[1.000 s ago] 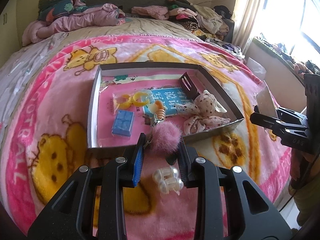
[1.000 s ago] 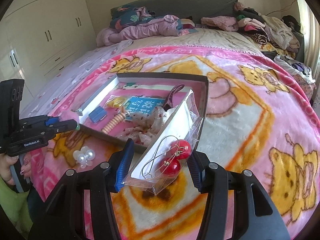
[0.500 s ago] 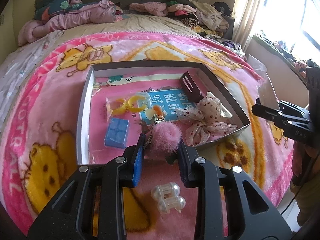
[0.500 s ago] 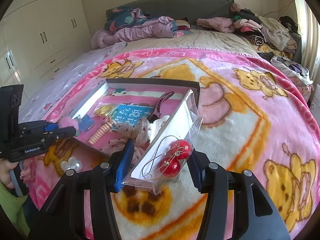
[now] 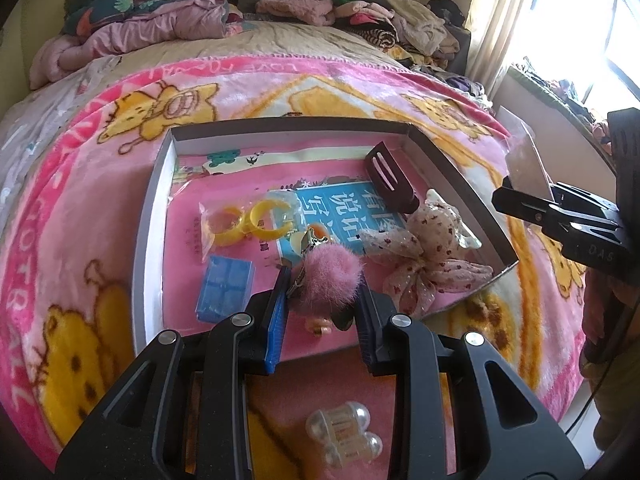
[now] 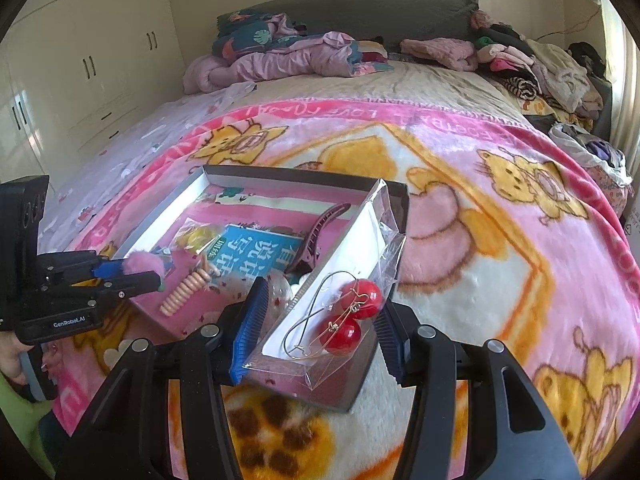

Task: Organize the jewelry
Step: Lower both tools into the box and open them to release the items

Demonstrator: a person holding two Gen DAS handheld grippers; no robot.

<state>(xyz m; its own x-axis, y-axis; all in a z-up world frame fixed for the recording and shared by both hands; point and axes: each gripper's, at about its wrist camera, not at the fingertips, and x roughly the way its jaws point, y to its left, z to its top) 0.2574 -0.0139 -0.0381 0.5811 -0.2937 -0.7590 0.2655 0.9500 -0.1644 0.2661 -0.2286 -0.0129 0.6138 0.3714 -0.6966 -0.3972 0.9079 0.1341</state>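
A shallow grey tray (image 5: 152, 220) lies on the pink cartoon blanket. My left gripper (image 5: 323, 284) is shut on a fluffy pink pompom charm (image 5: 334, 274) and holds it over the tray's near edge; its metal clip hangs at the left finger. In the right wrist view, my right gripper (image 6: 322, 300) is shut on a clear packet (image 6: 360, 240) of red cherry earrings (image 6: 354, 312), above the tray's (image 6: 304, 178) near right corner. Each gripper also shows in the other's view: the left gripper (image 6: 136, 276) with the pompom (image 6: 144, 264), the right gripper (image 5: 516, 200) with the packet.
The tray holds bagged yellow rings (image 5: 248, 220), a blue box (image 5: 226, 288), a blue card (image 5: 344, 208), a dark hair clip (image 5: 390, 176) and a floral bow (image 5: 432, 248). A pearl clip (image 5: 346, 434) lies on the blanket below my left fingers. Clothes are piled at the headboard.
Both grippers have moved forward over the tray with their loads. The pearl clip has slipped lower in the left wrist view. Neither grip has changed.
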